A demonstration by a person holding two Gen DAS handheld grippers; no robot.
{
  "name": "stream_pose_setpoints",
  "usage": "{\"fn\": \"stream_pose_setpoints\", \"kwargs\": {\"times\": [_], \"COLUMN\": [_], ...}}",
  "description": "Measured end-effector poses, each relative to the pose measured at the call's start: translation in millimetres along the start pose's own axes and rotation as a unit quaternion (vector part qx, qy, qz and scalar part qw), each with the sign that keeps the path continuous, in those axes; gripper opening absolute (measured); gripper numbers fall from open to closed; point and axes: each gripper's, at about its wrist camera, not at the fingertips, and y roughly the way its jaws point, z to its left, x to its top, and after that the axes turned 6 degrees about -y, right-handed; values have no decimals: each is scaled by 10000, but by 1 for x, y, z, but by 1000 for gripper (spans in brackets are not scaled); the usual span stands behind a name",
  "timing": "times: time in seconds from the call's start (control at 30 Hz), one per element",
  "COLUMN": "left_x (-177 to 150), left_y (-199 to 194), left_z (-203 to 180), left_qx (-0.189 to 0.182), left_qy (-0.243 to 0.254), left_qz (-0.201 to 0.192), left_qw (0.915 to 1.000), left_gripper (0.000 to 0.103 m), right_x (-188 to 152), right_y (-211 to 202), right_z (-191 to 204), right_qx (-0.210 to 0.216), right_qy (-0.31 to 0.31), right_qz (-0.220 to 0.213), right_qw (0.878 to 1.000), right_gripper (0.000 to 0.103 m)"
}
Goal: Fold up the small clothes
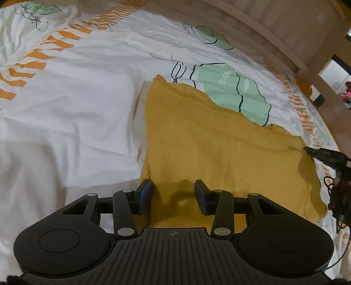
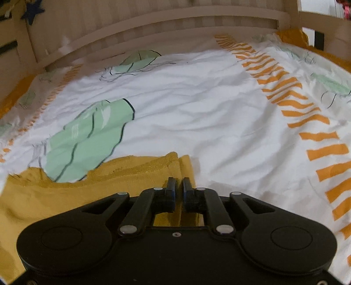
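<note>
Mustard-yellow knit garment [image 1: 210, 140] lies spread on the bed, over a white duvet [image 1: 72, 114] printed with pale green shapes outlined in dark line and bands of orange stripes. Knit texture visible; upper edge shows a rolled hem, and one corner lies folded over near the far left side of the cloth. Left gripper [image 1: 173, 195] hovers at the garment's near edge, fingers spread wide, blue pads facing each other, nothing between them; their shadow falls on the knit. Right gripper [image 2: 178, 193] sits at the garment's right edge, fingers drawn narrow with only a slim gap; a fold of yellow cloth runs through that gap, so it appears pinched. In the left wrist view the right gripper's fingertip meets the cloth's right edge; small lettering on that finger is too blurred to read. No legible brand or label elsewhere. Light wooden bed frame [image 2: 166, 19] with slats bounds the far side of the mattress. A dark blue star shape [image 2: 33, 11] hangs at upper left in the right wrist view.
</note>
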Motion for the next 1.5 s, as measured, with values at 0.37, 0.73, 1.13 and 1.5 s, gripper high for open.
{"fn": "stream_pose_setpoints", "kwargs": {"times": [0.37,0.73,1.13,1.5], "left_x": [60,103,90,92], "left_y": [-5,61,53,61], "left_z": [-11,-2,-10,-7], "left_qx": [-130,43,91,532], "left_qy": [310,156,567,316], "left_qz": [-656,-440,-1061,-944], "left_qw": [9973,9989,9927,9936], "left_gripper": [42,42,10,24], "right_x": [-4,-3,2,0], "right_y": [-2,6,-4,7], "right_z": [0,-10,9,-12], "right_qx": [399,655,631,53], "right_qy": [14,162,-312,138], "right_qz": [-29,-118,-416,-287], "right_qw": [9992,9977,9966,9995], "right_gripper": [19,42,10,17]}}
